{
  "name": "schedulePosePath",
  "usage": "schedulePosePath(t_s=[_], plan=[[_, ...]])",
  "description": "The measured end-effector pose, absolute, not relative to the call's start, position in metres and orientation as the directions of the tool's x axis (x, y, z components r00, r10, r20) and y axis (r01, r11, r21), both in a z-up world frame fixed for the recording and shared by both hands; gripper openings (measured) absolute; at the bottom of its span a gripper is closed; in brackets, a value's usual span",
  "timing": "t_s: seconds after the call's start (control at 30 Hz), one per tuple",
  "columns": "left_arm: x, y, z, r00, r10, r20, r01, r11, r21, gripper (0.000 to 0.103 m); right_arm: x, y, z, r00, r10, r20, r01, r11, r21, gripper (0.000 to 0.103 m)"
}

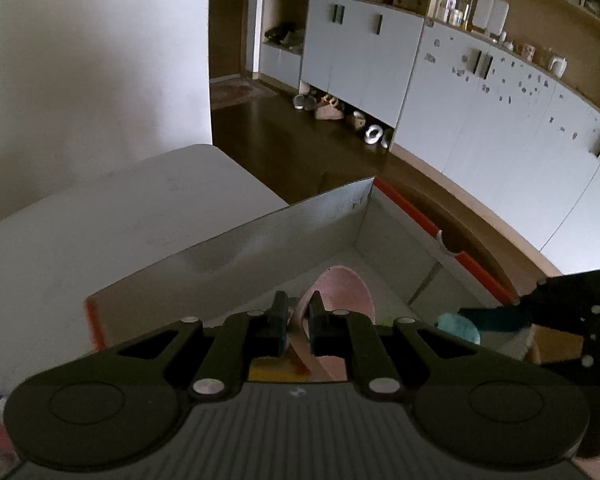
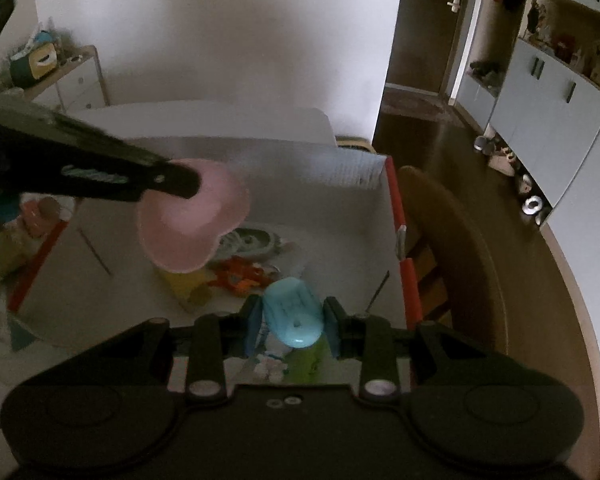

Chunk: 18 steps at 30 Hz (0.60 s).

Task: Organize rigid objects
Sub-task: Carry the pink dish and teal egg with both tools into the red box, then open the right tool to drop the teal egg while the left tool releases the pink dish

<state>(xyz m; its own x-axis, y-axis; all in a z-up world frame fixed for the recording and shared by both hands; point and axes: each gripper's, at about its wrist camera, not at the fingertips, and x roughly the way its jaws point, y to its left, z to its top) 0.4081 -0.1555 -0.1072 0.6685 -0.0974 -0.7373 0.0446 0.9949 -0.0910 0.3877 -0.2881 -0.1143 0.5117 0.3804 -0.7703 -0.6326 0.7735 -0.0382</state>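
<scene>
Pink heart-shaped dish [image 2: 192, 216] hangs over the open cardboard box [image 1: 284, 236], pinched by its rim in the left gripper [image 1: 298, 322]; jaws clenched on it, dish extends ahead of the fingertips, tilted on edge in the left wrist view. Right gripper [image 2: 294, 322] is clamped on a light blue oval plastic piece [image 2: 294, 314], held between both pads, poking forward and slightly up from the claw. Both claws sit above the box interior; right one near the box's red-edged right wall [image 2: 400, 216], left one ahead and to the left of it. Below and ahead of the right claw, on the box floor: an orange toy [image 2: 240, 276], a yellow item [image 2: 188, 284], a grey-white patterned thing [image 2: 248, 240], too blurry to name. A green object [image 2: 306, 360] lies just under the right fingers. Box rests on a white table [image 1: 100, 216]. Wooden chair [image 2: 440, 240] just right of the box. Grey cabinets [image 1: 480, 120] well beyond, shoes [image 1: 332, 110] on the floor beneath them.
</scene>
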Motion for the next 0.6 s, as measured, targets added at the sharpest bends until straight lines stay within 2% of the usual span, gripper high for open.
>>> schedulePosePath(t_s=[0.6], plan=[[0.469, -0.175, -0.162, 0.57, -0.063, -0.819, 0.028, 0.998, -0.058, 0.01, 0.409, -0.27, -0.148, 0.425, 0.345, -0.837, -0.683, 0.729, -0.047, 0.032]])
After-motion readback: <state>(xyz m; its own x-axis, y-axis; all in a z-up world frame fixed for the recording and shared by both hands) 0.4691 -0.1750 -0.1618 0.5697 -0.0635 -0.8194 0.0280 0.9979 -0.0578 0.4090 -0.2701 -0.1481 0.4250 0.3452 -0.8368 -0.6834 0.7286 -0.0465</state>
